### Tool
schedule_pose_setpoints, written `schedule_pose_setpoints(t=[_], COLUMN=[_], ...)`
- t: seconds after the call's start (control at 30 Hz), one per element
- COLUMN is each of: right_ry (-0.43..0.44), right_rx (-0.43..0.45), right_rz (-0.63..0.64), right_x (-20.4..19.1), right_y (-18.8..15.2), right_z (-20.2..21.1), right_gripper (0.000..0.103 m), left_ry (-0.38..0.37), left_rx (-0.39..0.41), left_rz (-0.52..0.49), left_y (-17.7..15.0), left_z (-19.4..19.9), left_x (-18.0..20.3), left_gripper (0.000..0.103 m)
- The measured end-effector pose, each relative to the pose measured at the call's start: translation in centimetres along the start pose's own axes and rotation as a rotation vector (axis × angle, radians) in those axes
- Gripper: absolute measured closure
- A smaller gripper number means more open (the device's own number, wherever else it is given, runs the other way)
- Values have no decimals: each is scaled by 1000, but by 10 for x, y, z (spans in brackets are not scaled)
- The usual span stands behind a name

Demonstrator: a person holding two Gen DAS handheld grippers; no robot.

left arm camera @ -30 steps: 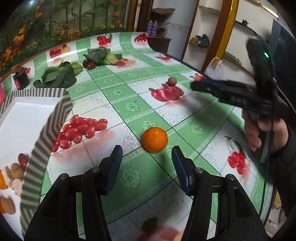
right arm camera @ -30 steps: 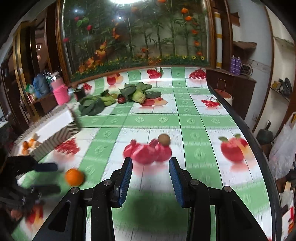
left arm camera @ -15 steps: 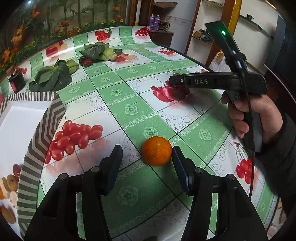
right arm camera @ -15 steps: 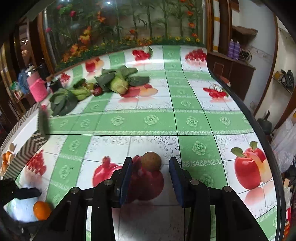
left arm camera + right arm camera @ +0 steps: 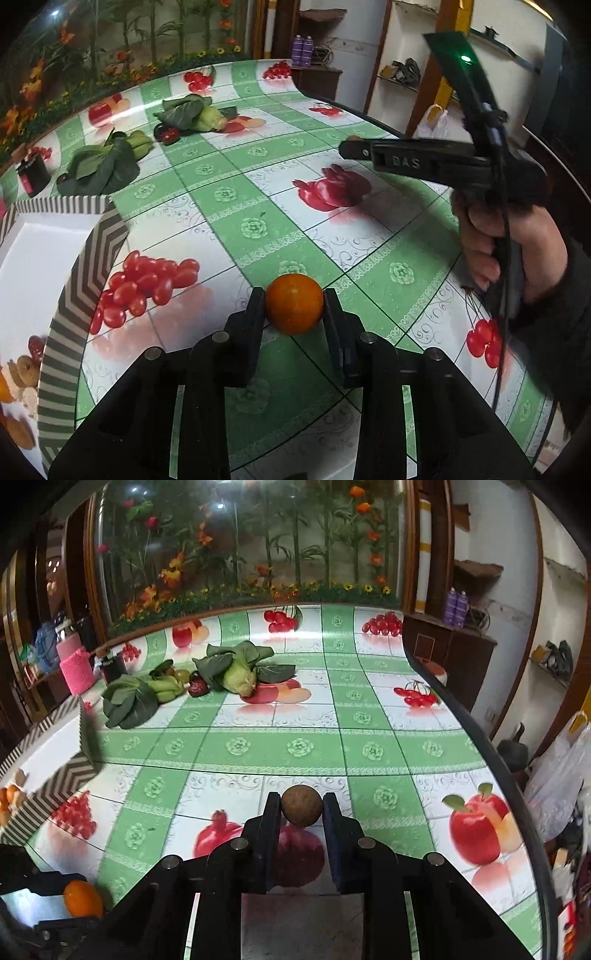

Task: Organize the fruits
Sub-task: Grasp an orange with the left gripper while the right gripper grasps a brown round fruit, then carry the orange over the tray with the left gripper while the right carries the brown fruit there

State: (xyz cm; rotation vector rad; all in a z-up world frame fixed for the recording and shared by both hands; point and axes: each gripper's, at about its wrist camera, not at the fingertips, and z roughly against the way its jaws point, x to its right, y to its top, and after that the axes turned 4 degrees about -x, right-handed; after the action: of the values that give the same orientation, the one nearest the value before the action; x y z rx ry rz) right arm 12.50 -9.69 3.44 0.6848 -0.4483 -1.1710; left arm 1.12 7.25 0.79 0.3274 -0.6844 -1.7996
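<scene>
Orange (image 5: 294, 303), tray (image 5: 83, 280) fruits cropped

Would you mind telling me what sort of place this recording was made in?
Probably a home dining room: a table under a fruit-printed green-and-white oilcloth, leafy green vegetables on it, and a mural of flowers and bamboo behind.

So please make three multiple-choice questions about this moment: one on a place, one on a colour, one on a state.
1. Where does the box stand from the orange, in the left wrist view?
A. left
B. right
C. under it

2. What colour is the ball between the right gripper's fingers?
A. red
B. brown
C. yellow

3. How is the left gripper?
A. wide open
B. shut on nothing
C. shut on the orange

Key: 1 A, the striped wall lies left of the fruit. 2 B, its skin is dull brown. 3 C, both fingers press its sides.
</scene>
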Motion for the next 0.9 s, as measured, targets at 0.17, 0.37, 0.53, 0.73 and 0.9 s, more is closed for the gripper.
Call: schedule_pose_setpoints(t=[0.17, 0.37, 0.53, 0.73, 0.9], right_ry=[-10, -4, -7, -14, -13], right_rx=[46, 57, 67, 77, 83], right_rz=[-42, -85, -76, -64, -56], right_x=[-20, -47, -63, -77, -87], right_y=[-7, -10, -11, -12, -13], right_z=[13, 17, 18, 20, 21], right_gripper=[81, 81, 81, 81, 81], left_ry=[27, 62, 65, 67, 73], left_rx=[24, 67, 93, 123, 145], left_rz=[81, 174, 219, 253, 295], left_y=[-1, -4, -4, -5, -7], left_z=[11, 30, 40, 53, 63], left_x=[-16, -42, -55, -66, -80], left_gripper=[73, 73, 73, 73, 73])
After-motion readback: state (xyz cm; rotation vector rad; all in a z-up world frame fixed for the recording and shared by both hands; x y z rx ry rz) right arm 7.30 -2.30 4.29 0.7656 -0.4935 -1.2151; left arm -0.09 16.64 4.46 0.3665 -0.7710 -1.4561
